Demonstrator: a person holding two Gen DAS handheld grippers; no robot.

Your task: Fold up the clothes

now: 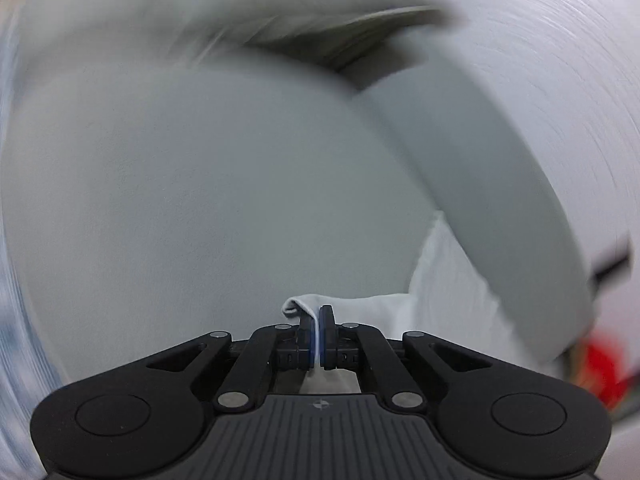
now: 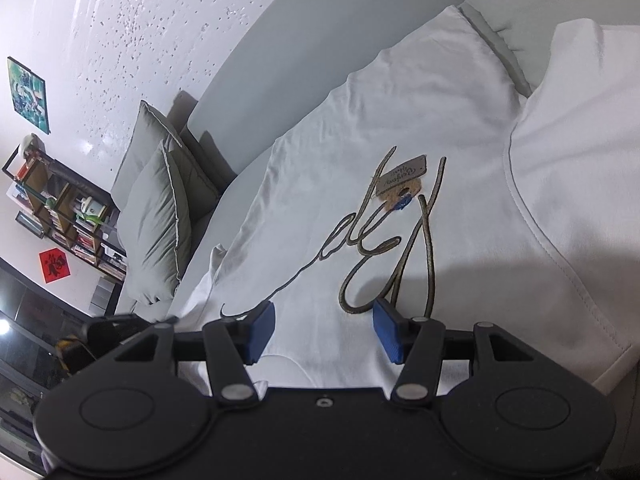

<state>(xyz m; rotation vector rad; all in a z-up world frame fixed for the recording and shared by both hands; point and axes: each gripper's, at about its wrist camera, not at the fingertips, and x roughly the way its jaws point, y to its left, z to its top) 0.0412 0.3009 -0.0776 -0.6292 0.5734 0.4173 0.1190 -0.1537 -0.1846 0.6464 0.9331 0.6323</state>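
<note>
I see the white shirt [image 2: 360, 128] spread flat on a pale grey sofa [image 2: 304, 36], its front up, with looping script lettering [image 2: 384, 240] stitched across it and a paper tag [image 2: 402, 174] lying on the letters. A second white layer with a stitched hem [image 2: 560, 184] overlaps it on the right of my right wrist view. My right hand-held gripper [image 2: 324, 330] hangs just above the shirt's near part, its blue pads [image 2: 262, 330] apart with nothing between them, so it is released. In my left wrist view, my left hand-held gripper [image 1: 317, 334] is clenched on a thin fold of the white fabric [image 1: 308, 304], which shows as a strip between the pads and bunches just past the tips; the rest of that view is blurred grey cushion. Further out, two grey pillows [image 2: 160, 216] lean at the sofa's far end, then a bookshelf [image 2: 68, 216], a red sign [image 2: 53, 266] and a framed picture [image 2: 29, 94] on the white wall.
</note>
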